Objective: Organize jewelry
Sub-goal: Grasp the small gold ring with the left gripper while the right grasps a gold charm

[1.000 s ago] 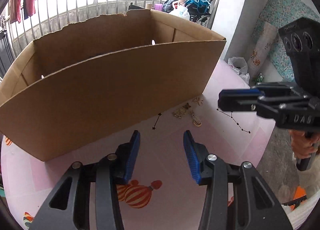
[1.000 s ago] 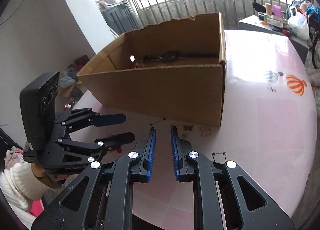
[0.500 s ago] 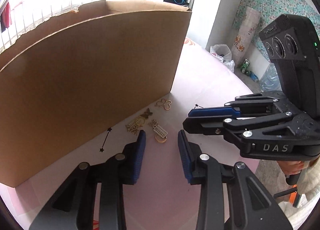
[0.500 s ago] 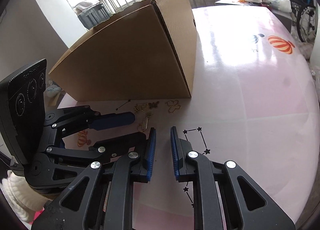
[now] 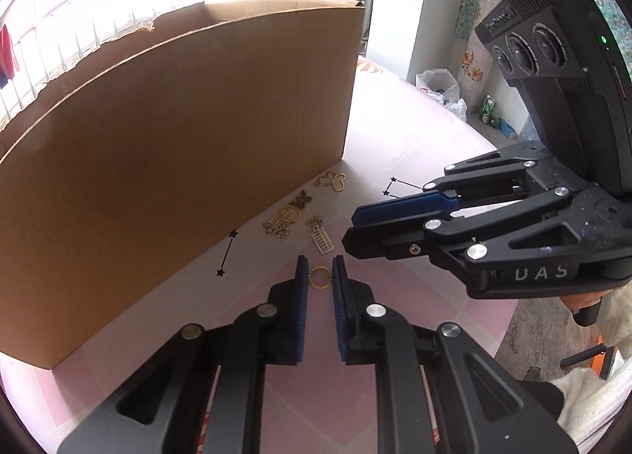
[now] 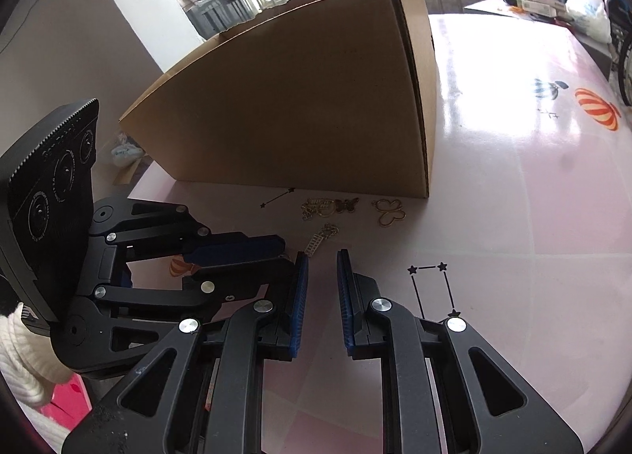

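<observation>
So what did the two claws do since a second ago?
The left claw moved down and in toward the jewelry beside the brown cardboard box; its jaws narrowed and now straddle a small gold ring. The right claw swung in close beside it, staying slightly open and empty. The box and the gold butterfly outline charm look unmoved.

box (image 5: 177,162) on table (image 6: 533,197) | jewelry (image 5: 294,217) before box | ring (image 5: 319,277) nearest
</observation>
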### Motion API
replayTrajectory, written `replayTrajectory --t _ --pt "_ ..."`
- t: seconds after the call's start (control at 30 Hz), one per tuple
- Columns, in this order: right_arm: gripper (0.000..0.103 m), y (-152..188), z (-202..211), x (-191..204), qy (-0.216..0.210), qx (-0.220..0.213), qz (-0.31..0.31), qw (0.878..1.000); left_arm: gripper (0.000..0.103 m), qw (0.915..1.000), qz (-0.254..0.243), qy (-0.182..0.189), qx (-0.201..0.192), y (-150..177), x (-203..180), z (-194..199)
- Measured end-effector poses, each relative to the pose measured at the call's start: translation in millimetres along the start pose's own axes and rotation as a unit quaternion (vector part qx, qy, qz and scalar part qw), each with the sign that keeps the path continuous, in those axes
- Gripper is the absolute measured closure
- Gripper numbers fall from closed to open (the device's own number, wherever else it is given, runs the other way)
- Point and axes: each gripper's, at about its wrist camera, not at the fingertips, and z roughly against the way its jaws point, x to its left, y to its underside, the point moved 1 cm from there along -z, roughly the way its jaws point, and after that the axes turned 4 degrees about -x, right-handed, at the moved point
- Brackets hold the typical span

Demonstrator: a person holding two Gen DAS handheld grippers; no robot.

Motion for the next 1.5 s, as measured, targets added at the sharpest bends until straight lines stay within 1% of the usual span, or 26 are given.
replayTrajectory --t 0.1,0.27,0.37,0.43,0.47,0.53,0.57,0.63,0.67,0.73,0.77,0.83,0.9,0.97,1.0,1.03,1.1,1.17,1.23,1.3,1.37,1.43,1.47,1.5 --pt "0.087 -4 -4 5 0.005 0.004 0.011 1.0 0.091 0.9999 -0.001 -0.013 0.0 8 5 7" --pt "0.086 -8 -14 18 0.04 0.006 0.035 0.999 0.091 0.9995 0.024 -0.019 0.002 18 17 16" --pt "0.086 -5 -21 34 0.084 0.0 0.068 0.994 0.091 0.9989 0.04 -0.021 -0.003 25 27 23" --pt "0.086 0 -27 51 0.132 -0.004 0.122 0.984 0.091 0.9987 0.046 -0.023 -0.007 28 29 26" --pt "0.089 2 -29 56 0.149 -0.007 0.133 0.98 0.091 0.9986 0.047 -0.024 -0.009 29 30 26" --pt "0.101 1 -29 55 0.152 -0.008 0.11 0.982 0.091 0.9984 0.05 -0.023 -0.013 32 30 28" --pt "0.103 0 -29 53 0.156 -0.008 0.101 0.983 0.091 0.9983 0.052 -0.023 -0.014 33 30 28" --pt "0.103 -1 -28 48 0.149 -0.011 0.076 0.986 0.091 0.9981 0.055 -0.021 -0.017 34 29 28" --pt "0.103 -1 -26 48 0.145 -0.012 0.076 0.986 0.091 0.9981 0.055 -0.022 -0.019 34 29 29" --pt "0.103 1 -20 44 0.118 -0.015 0.056 0.991 0.091 0.9978 0.056 -0.023 -0.026 36 32 38" --pt "0.103 2 -15 43 0.111 -0.016 0.053 0.992 0.091 0.9977 0.057 -0.023 -0.029 36 34 41" --pt "0.103 1 -4 44 0.117 -0.025 0.059 0.991 0.091 0.9975 0.059 -0.021 -0.033 34 35 47" --pt "0.103 0 -1 43 0.105 -0.014 0.058 0.993 0.091 0.9974 0.059 -0.021 -0.037 32 36 50" --pt "0.103 0 -3 41 0.106 -0.01 0.058 0.993 0.091 0.9974 0.057 -0.022 -0.04 30 36 53" --pt "0.1 -1 -5 41 0.109 -0.012 0.061 0.992 0.091 0.9972 0.057 -0.023 -0.042 30 36 54" --pt "0.1 -2 -11 44 0.117 -0.013 0.065 0.991 0.091 0.997 0.06 -0.022 -0.044 29 36 55" --pt "0.091 -3 -20 42 0.132 -0.011 0.068 0.989 0.091 0.9963 0.067 -0.021 -0.049 30 38 58" --pt "0.09 -3 -29 40 0.133 -0.004 0.063 0.989 0.091 0.9959 0.071 -0.02 -0.052 31 38 61" --pt "0.089 -3 -31 42 0.135 -0.008 0.066 0.989 0.091 0.996 0.068 -0.023 -0.053 33 37 64" --pt "0.086 -3 -33 46 0.132 -0.007 0.068 0.989 0.091 0.9961 0.067 -0.023 -0.053 35 37 67" --pt "0.086 -2 -38 53 0.143 -0.009 0.084 0.986 0.091 0.996 0.067 -0.024 -0.054 36 38 68" --pt "0.091 1 -42 63 0.164 -0.01 0.112 0.98 0.091 0.9958 0.069 -0.024 -0.056 36 38 68" --pt "0.098 2 -43 65 0.162 -0.007 0.112 0.98 0.091 0.9956 0.07 -0.024 -0.057 37 38 69" --pt "0.103 1 -44 65 0.166 -0.005 0.104 0.981 0.091 0.9955 0.07 -0.024 -0.058 37 38 68"
